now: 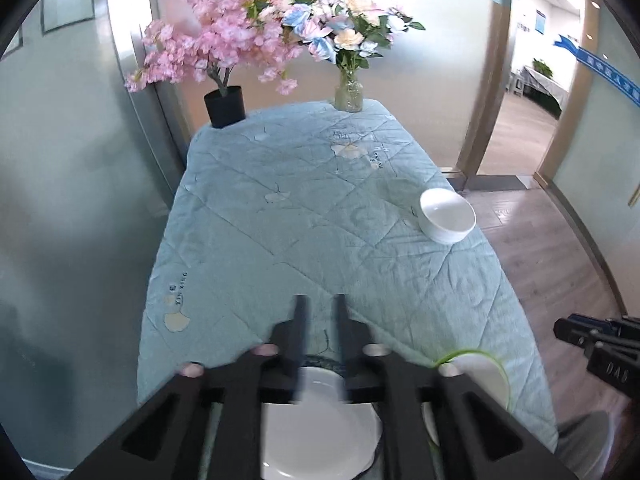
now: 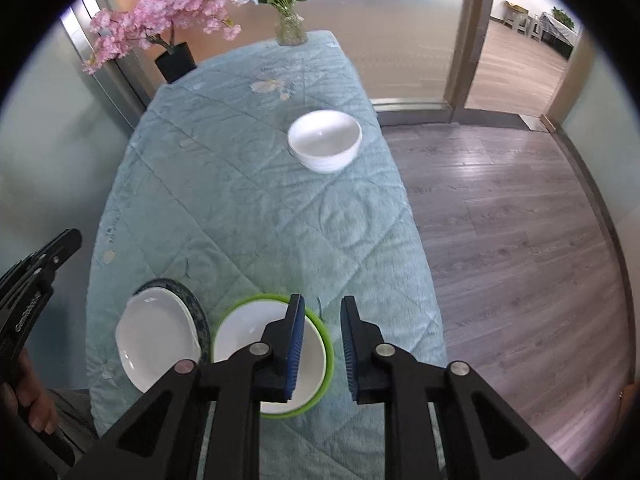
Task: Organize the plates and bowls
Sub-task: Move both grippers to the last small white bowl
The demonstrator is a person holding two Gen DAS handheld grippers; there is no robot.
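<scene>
Both grippers hang above the near end of the counter, each with jaws apart and nothing between them. The right gripper [image 2: 322, 308] sits over the green-rimmed plate [image 2: 248, 320], one blue-padded finger crossing its rim in view, the other out over the quilted cover [image 2: 240, 200]. The left gripper [image 1: 320, 312] points down over the white plate [image 1: 316, 432], which lies on a dark plate [image 2: 192, 296] just beside the green-rimmed one, both close to the counter's near edge. A white bowl [image 2: 325, 140] stands alone, well apart, near the right edge and partway toward the far end, where a glass vase [image 2: 291, 28] and a potted blossom tree [image 2: 176, 60] occupy the corners. The risks appear to lie at the edges: a sideways nudge could send the bowl onto the wooden floor [image 2: 500, 220], a glazed rim may slip from a shallow pinch, and the soft cover could bunch under a dragged plate.
</scene>
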